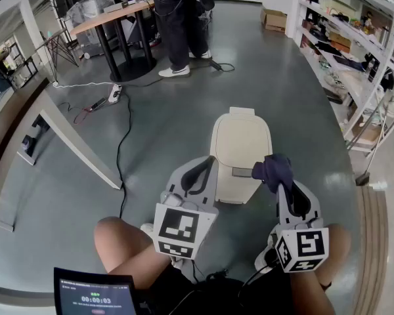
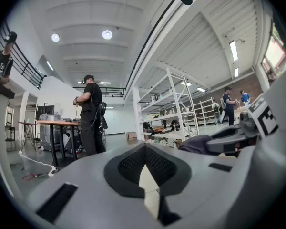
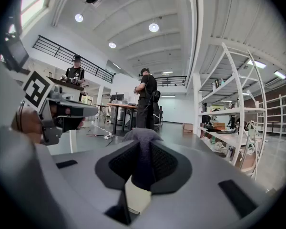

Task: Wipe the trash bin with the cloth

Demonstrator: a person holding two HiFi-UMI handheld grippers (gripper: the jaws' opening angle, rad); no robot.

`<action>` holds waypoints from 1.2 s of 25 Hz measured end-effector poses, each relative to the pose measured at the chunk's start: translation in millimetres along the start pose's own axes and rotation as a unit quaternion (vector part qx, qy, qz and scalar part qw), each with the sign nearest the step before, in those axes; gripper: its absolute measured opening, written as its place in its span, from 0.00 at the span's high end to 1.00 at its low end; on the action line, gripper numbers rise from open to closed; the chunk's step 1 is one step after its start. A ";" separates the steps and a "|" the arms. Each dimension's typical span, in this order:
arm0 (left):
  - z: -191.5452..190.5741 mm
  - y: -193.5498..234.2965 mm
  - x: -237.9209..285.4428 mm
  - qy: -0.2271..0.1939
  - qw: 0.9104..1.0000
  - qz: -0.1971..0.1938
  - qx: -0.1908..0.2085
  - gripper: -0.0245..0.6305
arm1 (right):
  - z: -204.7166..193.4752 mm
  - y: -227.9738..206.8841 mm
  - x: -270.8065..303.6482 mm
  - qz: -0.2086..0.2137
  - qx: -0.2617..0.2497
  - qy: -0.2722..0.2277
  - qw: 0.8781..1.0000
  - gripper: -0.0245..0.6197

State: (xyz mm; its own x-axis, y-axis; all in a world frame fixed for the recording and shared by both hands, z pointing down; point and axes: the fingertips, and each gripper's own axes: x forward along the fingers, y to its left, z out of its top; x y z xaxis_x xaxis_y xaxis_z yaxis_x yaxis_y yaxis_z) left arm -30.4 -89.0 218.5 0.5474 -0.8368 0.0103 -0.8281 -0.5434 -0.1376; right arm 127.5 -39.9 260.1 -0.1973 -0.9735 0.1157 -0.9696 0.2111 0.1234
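- The bin [image 1: 240, 146], cream-white with its lid shut, stands on the grey floor [image 1: 164, 130] just in front of the wearer's bare knees [image 1: 121, 241].
- The right gripper [image 1: 280, 184] is clenched on the cloth [image 1: 270, 167], a dark purple wad. In the right gripper view the fabric is pinched between the two black pads and bulges out past the tips.
- In the head view the cloth sits over the bin's right edge, near the front of the lid. Whether it touches the bin cannot be told.
- The left gripper [image 1: 203, 169] is clenched with nothing in it: in the left gripper view its pads [image 2: 133, 163] meet at the tip, with only a sliver of cream bin showing below them.
- The left gripper's tip lies against the bin's left side in the head view, level with the right one across the lid.
- A tablet [image 1: 95, 295] with a dark screen shows at the lower left, beside the left knee.
- Farther off, a person [image 1: 179, 25] in dark clothes stands by a wooden-topped table [image 1: 111, 15].
- A black cable [image 1: 121, 143] trails over the floor from near the table toward the wearer.
- White shelves [image 1: 354, 51] holding assorted items line the right side of the room.
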 end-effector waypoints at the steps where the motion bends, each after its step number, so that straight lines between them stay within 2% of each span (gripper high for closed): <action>1: 2.6 2.6 4.7 0.002 1.000 0.000 0.003 0.96 | 4.2 -0.4 4.1 0.004 -0.006 0.001 1.000 0.85; 3: 6.1 8.7 15.1 0.007 1.000 -0.002 0.002 0.96 | 12.1 -0.9 13.8 0.012 -0.016 0.002 1.000 0.85; 6: 4.4 21.5 34.7 0.019 0.999 -0.013 -0.028 0.96 | 19.6 -0.1 33.9 0.020 -0.021 0.000 1.000 0.85; 8: 2.4 36.3 49.0 0.020 0.999 -0.009 -0.034 0.96 | 20.0 1.5 49.4 0.024 -0.026 0.002 0.999 0.85; 14: 16.2 60.7 75.4 0.007 1.000 0.016 0.025 0.96 | 37.5 -0.1 83.3 0.038 -0.070 0.001 0.997 0.85; 20: 6.2 70.9 113.0 0.014 0.999 0.004 0.031 0.96 | 39.1 0.6 139.4 0.057 -0.086 0.013 0.995 0.85; 30: -25.5 84.5 164.0 0.039 0.999 -0.024 -0.008 0.96 | 0.4 -10.7 219.1 0.062 -0.024 0.074 0.995 0.85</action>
State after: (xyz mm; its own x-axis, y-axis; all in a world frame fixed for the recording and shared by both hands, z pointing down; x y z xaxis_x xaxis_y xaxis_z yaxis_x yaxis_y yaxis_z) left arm -13.7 -273.9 233.9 0.5762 -0.8120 0.0929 -0.8032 -0.5836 -0.1192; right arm 94.6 -255.5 283.7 -0.2881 -0.9166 0.2772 -0.9302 0.3366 0.1463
